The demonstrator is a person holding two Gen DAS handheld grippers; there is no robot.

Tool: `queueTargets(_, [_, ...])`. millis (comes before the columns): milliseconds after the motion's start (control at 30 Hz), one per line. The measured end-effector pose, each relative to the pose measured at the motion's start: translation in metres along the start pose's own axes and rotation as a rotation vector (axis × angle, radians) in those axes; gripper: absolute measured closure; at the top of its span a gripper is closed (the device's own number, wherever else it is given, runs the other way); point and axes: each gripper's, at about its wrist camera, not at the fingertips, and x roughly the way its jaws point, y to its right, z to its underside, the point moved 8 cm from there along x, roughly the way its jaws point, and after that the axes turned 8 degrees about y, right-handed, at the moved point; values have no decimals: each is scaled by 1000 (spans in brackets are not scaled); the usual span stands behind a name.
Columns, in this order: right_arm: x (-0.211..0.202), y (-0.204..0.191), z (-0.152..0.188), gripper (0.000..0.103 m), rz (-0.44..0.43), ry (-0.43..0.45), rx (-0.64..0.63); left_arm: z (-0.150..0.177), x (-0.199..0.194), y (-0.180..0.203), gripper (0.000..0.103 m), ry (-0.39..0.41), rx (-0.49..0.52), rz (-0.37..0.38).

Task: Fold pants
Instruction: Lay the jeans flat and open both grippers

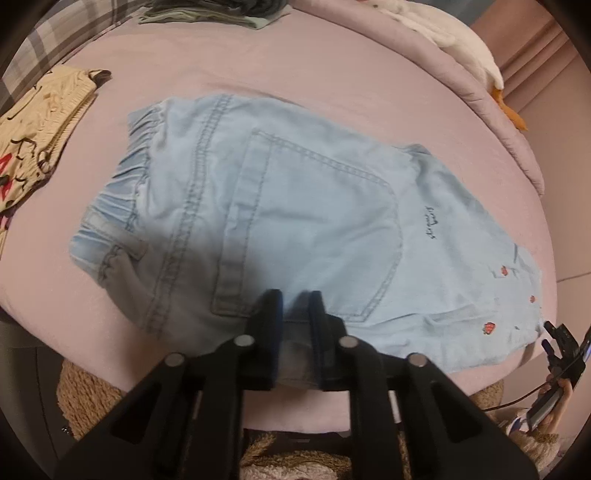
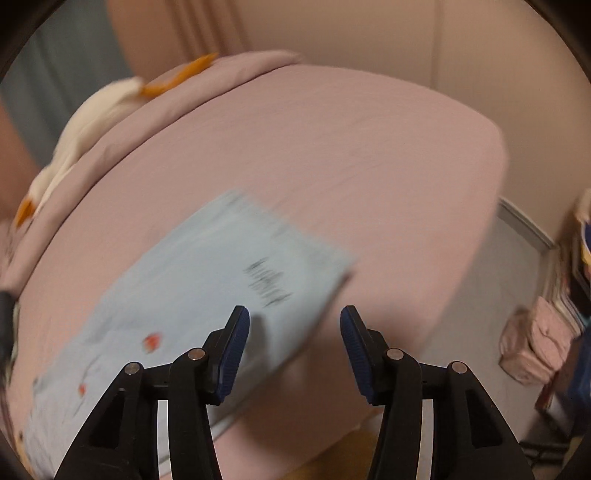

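Observation:
Light blue denim pants lie flat on the pink bed sheet, back pocket up, elastic waistband to the left and small red embroidery near the right edge. My left gripper is at the pants' near edge, shut on a fold of denim that bunches between its fingers. In the blurred right wrist view the pants show as a pale blue panel with dark lettering. My right gripper hangs open above the panel's near right corner, with nothing between its blue pads.
A cream patterned garment lies at the left. Folded clothes are stacked at the far edge. A white plush goose rests on the rolled pink duvet. A woven rug and a pink bundle lie on the floor.

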Motion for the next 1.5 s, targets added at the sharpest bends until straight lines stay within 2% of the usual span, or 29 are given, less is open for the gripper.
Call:
queueTargets(67, [9,8,-6,51,-10,-2,34,2,-1,-2,96,5,14,-16])
queueTargets(133, [20,4,-4,70,-46,-17,62,2,0,-1,96,7,14,-19])
queueTargets(167, [25,3,-5,89,-54,-26,70,2,0,-1,96,6,13,-21])
queueTargets(200, [27,3,-5,93,-55,-28,71,2,0,-2,96,4,13,-26])
queueTargets(367, [11,-4,-16,98,6,65,31,2,3,0,96,-5,25,-34])
queueTargets(600, [36,7,0,98,12,5,36,-1,8,3,97,-12,27,-56])
queueTargets(733, [31,12,2,98,16,12,38,-7,6,11,97,-37,34,-81])
queueTargets(800, [32,14,2,98,19,15,37,-9,1,19,95,-40,31,-53])
queueTargets(900, [32,9,0,99,28,23,17,-14,-11,45,81,-21,54,25])
queueTargets(967, [33,10,0,98,30,23,19,-16,-17,70,56,7,97,74])
queueTargets(1033, [34,11,-1,99,28,25,24,-14,-18,95,45,20,143,120])
queueTargets(1067, [34,11,-1,98,27,26,28,-11,-17,107,44,18,161,142])
queueTargets(1267, [32,12,0,91,14,34,34,18,8,172,41,-53,298,262])
queueTargets(1333, [29,18,-1,77,4,24,61,32,26,179,41,-103,321,243])
queueTargets(1400, [24,30,-4,46,-1,32,116,43,44,177,43,-173,332,192])
queueTargets(1433, [22,35,-4,43,-3,39,145,48,51,175,43,-188,333,178])
queueTargets(1500, [16,47,-3,42,-34,44,206,46,51,176,42,-163,344,179])
